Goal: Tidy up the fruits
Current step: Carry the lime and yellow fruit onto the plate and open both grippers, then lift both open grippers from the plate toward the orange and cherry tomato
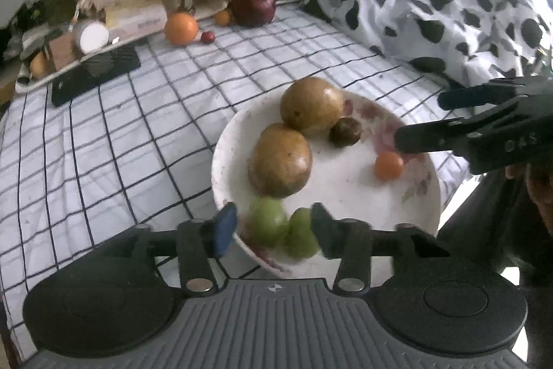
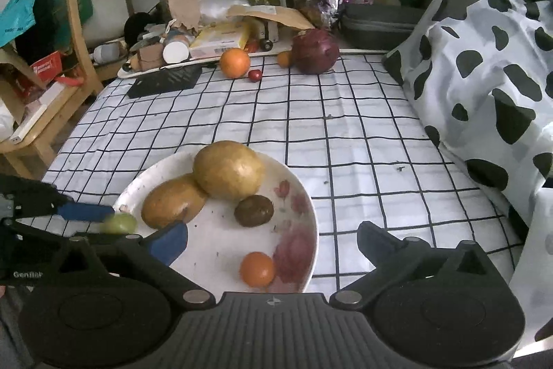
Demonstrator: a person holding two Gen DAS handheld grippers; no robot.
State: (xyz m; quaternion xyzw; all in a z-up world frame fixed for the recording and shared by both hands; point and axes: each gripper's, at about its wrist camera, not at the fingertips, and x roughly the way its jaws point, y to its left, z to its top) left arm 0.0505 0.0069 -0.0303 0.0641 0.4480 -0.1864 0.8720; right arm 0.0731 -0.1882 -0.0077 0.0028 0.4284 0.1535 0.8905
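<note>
Both tongs are seen over a floral plate (image 2: 304,196) on a checked cloth (image 2: 345,134): the left gripper (image 1: 273,227) with its jaws apart around two green fruits (image 1: 269,225) at the plate's six o'clock rim, though contact cannot be confirmed through the blur, and the right gripper (image 2: 273,244) spread wide and empty over the plate's near edge, a small orange fruit (image 2: 257,268) between its fingers. The green fruits are judged light, smooth and likely to roll or slip, so a grip across the widest part is advised; two large brown fruits (image 2: 226,170) beside them look heavier and firm. Loose fruit remains at twelve o'clock: an orange (image 2: 235,63) and a small red fruit (image 2: 255,75), beside a large purple onion-like bulb (image 2: 315,52). Open cloth is left between plate and clutter; a spotted pillow (image 2: 484,75) crowds the three o'clock side, and the cloth's edge falls away at nine o'clock.
</note>
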